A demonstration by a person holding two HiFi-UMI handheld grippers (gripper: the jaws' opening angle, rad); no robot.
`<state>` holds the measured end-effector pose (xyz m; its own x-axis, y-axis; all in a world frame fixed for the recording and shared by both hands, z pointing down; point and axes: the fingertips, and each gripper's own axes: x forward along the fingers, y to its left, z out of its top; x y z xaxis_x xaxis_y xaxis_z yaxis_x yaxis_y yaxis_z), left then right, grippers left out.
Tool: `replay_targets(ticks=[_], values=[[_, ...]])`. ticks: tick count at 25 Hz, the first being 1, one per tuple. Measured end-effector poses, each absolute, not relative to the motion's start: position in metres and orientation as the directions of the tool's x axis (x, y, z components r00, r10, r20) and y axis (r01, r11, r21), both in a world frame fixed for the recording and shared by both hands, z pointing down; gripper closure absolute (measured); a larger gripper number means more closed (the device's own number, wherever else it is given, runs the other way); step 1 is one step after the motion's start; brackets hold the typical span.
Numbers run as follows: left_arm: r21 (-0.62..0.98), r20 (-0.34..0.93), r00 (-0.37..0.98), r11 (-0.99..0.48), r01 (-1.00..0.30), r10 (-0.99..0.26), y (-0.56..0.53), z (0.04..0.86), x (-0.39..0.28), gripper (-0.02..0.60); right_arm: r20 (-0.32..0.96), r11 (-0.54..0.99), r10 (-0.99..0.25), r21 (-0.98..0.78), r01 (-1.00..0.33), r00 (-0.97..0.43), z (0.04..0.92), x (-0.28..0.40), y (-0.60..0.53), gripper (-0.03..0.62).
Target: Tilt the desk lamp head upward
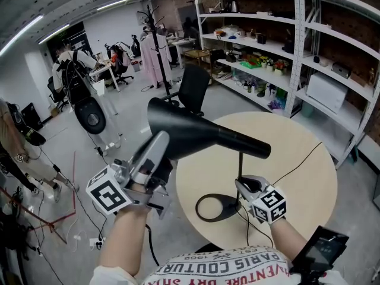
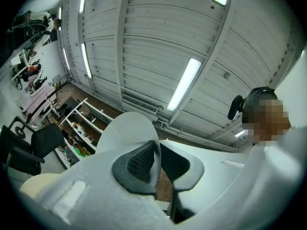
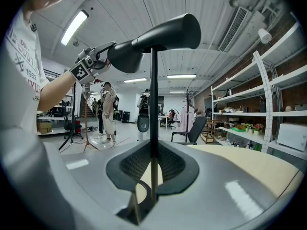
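Clamping the lamp stem (image 3: 153,104) just above the desk (image 1: 309,177): right hand-held gripper (image 3: 152,166). Above it, the lamp head (image 1: 208,132), long axis running rightward and away from left hand-held gripper (image 1: 158,140), the nearer; wide end against its narrowly parted, empty jaws.

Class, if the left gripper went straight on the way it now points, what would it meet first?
Probably the ceiling, near the long light strip. Nothing nearer shows ahead of the left gripper, though depth is hard to judge.
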<state>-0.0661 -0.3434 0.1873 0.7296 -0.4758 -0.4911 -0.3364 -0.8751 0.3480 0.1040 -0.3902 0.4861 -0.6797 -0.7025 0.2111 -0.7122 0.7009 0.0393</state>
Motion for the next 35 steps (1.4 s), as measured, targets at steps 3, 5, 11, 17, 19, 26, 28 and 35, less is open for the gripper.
replay_targets(ticks=[3,5,11,17,19,26,28,35], values=[[0.334,-0.488,0.737,-0.88,-0.338,-0.468,-0.344,0.185,-0.062,0.548,0.207,0.697,-0.707,0.042,-0.716,-0.676,0.487,0.106,-0.391,0.549],[0.332,-0.49,0.738,-0.882,-0.334,-0.464,-0.345,0.184,-0.061,0.548,0.208,0.697,-0.707,0.045,-0.716,-0.675,0.488,0.106,-0.392,0.549],[0.322,-0.521,0.731,-0.894,-0.311,-0.441,-0.345,0.186,-0.064,0.541,0.236,0.71,-0.691,0.042,-0.703,-0.683,0.487,0.105,-0.391,0.546],[0.26,-0.452,0.757,-0.881,-0.395,-0.473,-0.342,0.203,-0.059,0.492,0.226,0.692,-0.707,0.023,-0.722,-0.671,0.481,0.118,-0.391,0.511],[0.278,-0.436,0.748,-0.865,-0.417,-0.5,-0.338,0.215,-0.065,0.466,0.221,0.681,-0.719,0.034,-0.732,-0.659,0.472,0.127,-0.385,0.514],[0.425,-0.351,0.712,-0.781,-0.458,-0.608,-0.296,0.292,-0.084,0.473,0.2,0.719,-0.683,0.01,-0.695,-0.703,0.449,0.138,-0.325,0.519],[0.404,-0.301,0.735,-0.78,-0.479,-0.607,-0.275,0.312,-0.077,0.482,0.196,0.76,-0.638,-0.001,-0.65,-0.745,0.443,0.127,-0.299,0.565],[0.273,-0.052,0.877,-0.852,-0.447,-0.477,-0.203,0.367,-0.018,0.581,0.108,0.823,-0.553,-0.083,-0.562,-0.826,0.4,0.113,-0.211,0.588]])
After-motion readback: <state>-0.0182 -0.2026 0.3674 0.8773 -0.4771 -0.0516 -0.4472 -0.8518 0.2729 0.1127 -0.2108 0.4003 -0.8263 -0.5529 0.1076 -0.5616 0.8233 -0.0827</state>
